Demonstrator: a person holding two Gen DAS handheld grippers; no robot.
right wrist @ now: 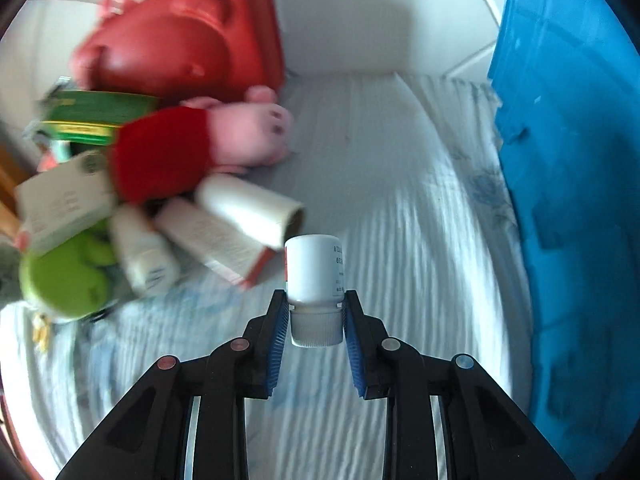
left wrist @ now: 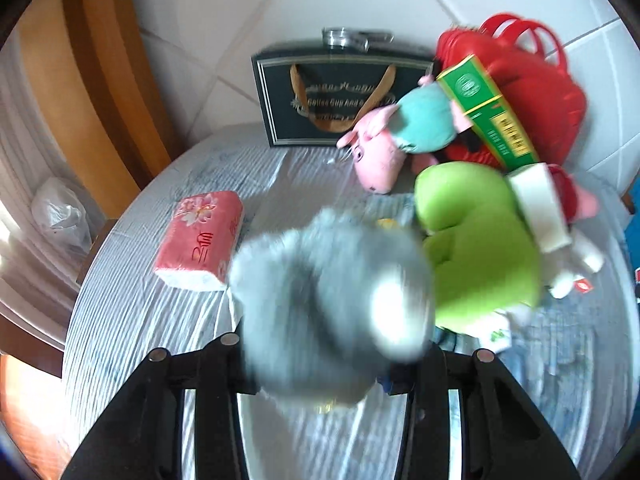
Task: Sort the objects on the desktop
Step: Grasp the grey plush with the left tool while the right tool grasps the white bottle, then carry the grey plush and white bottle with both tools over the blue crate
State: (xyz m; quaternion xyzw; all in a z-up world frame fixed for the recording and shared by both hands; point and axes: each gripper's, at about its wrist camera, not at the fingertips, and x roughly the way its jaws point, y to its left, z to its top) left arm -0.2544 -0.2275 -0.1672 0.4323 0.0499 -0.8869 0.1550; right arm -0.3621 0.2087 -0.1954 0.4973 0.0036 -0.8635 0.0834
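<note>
Left gripper [left wrist: 320,364] clamps a blurred grey plush toy [left wrist: 328,312]; green plush [left wrist: 476,240] at 2 o'clock, red tissue pack [left wrist: 202,236] at 10 o'clock. Right gripper [right wrist: 315,320] pinches a white pill bottle [right wrist: 314,272] by its cap; blue bin [right wrist: 568,160] at 2 o'clock.

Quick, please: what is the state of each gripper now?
Left gripper: shut on the grey plush toy.
Right gripper: shut on the white bottle, at its cap.
</note>
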